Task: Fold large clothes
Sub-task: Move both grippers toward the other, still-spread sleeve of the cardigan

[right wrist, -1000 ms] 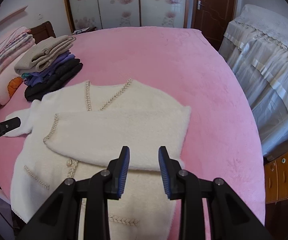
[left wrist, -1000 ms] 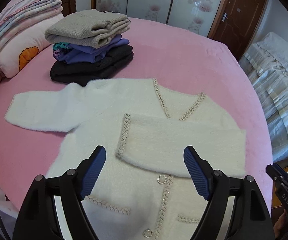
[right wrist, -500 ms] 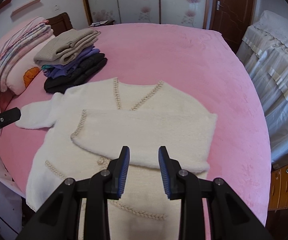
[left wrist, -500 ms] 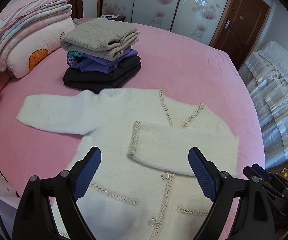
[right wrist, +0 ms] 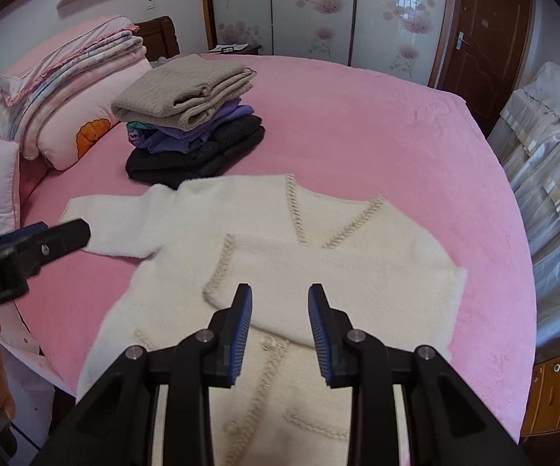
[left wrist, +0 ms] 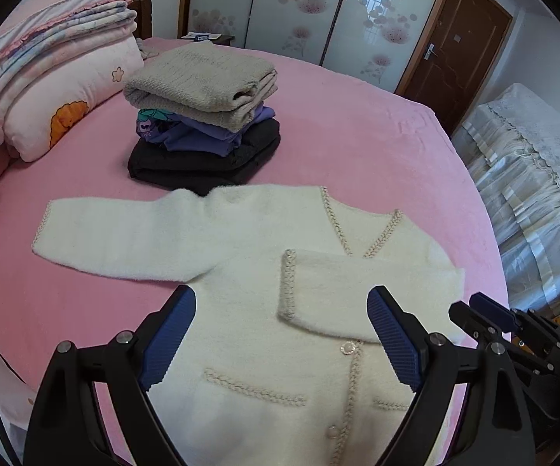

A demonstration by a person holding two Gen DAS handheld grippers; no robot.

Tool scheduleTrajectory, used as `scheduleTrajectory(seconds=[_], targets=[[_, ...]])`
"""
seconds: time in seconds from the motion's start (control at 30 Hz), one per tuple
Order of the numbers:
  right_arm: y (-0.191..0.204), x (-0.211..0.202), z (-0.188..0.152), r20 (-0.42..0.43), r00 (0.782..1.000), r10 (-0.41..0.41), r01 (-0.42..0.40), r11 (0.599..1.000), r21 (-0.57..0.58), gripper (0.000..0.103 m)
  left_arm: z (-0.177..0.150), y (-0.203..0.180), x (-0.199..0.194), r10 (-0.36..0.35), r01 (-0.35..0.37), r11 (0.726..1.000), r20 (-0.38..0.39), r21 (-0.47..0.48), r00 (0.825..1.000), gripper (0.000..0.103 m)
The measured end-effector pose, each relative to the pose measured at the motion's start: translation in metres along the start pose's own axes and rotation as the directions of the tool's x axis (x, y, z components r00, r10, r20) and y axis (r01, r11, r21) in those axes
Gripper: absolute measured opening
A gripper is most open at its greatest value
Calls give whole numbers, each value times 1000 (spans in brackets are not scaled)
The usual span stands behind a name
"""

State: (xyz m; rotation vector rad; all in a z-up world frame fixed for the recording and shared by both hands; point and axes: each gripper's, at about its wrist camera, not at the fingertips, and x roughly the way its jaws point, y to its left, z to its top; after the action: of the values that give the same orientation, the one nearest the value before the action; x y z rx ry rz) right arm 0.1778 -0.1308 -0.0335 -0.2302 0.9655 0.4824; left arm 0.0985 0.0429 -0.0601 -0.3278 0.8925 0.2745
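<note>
Pink bedding [left wrist: 357, 124] covers the round bed, on which a stack of folded clothes [left wrist: 206, 124] is kept at the far left, presumably to leave folding room in front. The white cardigan [left wrist: 264, 349] is laid face up near the front edge, its left sleeve [left wrist: 124, 237] extended flat and its right sleeve [left wrist: 365, 291] already folded across the chest. The left gripper [left wrist: 281, 339] is held spread wide and empty above it, the right gripper [right wrist: 280, 330] partly parted on nothing; open pink surface is left beyond the right shoulder.
</note>
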Motion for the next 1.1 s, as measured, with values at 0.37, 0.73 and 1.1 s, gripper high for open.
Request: scheduleTrajectory(seconds=[0.37, 0.73, 1.1], targets=[[124, 40, 47, -54, 996, 67, -67, 998, -11, 29, 26, 139, 7, 46, -45, 994, 7, -100, 999, 89], [218, 104, 70, -85, 995, 58, -60, 998, -22, 29, 37, 276, 40, 114, -115, 972, -15, -204, 993, 89], [274, 181, 77, -128, 989, 80, -87, 995, -51, 29, 18, 399, 101, 127, -149, 878, -78, -454, 989, 89]])
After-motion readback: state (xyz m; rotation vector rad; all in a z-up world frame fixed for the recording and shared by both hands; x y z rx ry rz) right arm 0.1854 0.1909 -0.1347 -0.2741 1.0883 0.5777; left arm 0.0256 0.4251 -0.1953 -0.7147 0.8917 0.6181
